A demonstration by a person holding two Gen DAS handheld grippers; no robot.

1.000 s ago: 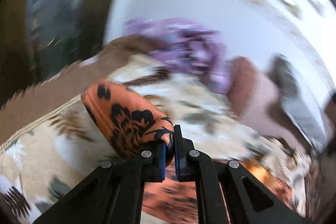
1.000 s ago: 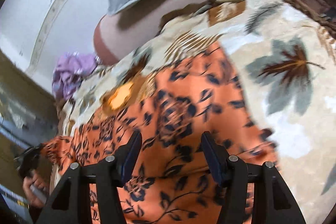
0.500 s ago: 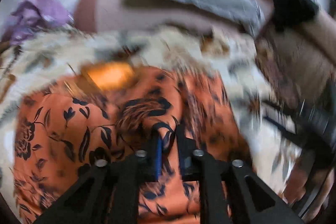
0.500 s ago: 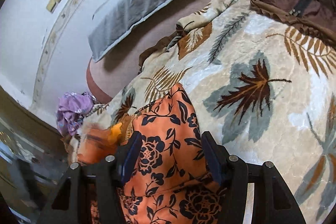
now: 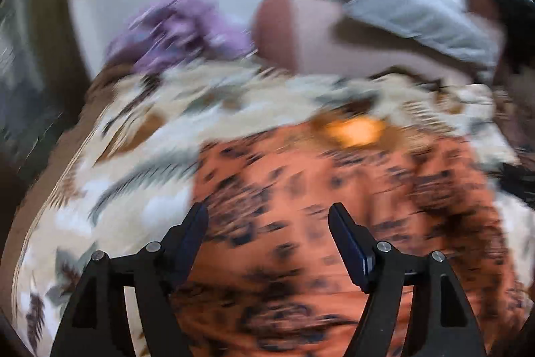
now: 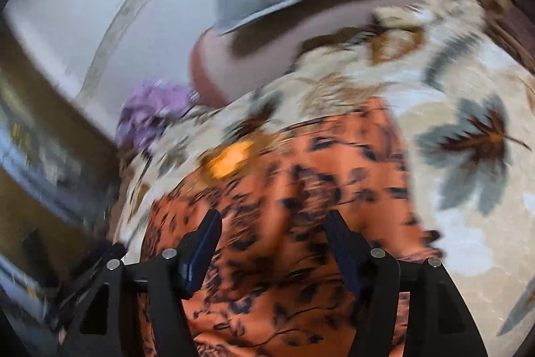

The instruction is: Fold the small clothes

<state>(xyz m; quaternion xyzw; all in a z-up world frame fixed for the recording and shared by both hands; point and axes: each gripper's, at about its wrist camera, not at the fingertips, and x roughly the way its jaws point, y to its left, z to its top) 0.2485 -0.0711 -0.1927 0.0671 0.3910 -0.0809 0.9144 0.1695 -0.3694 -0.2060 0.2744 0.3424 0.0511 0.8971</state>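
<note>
An orange garment with a black flower print (image 5: 351,206) lies spread on the leaf-patterned blanket (image 5: 140,189); it also shows in the right wrist view (image 6: 301,206). My left gripper (image 5: 267,216) is open and empty, just above the garment's near part. My right gripper (image 6: 272,223) is open and empty, also over the garment. A small bright orange patch (image 5: 354,129) sits at the garment's far edge. Both views are blurred by motion.
A crumpled purple cloth (image 5: 180,29) lies at the blanket's far left corner (image 6: 150,112). A grey pillow (image 5: 418,19) rests on a pink bolster (image 5: 294,32) by the white wall. The blanket (image 6: 468,156) stretches to the right of the garment.
My left gripper has let go of the garment fold and opened. The fold now lies flat over the garment. The right gripper stays open and has shifted over the cloth.
</note>
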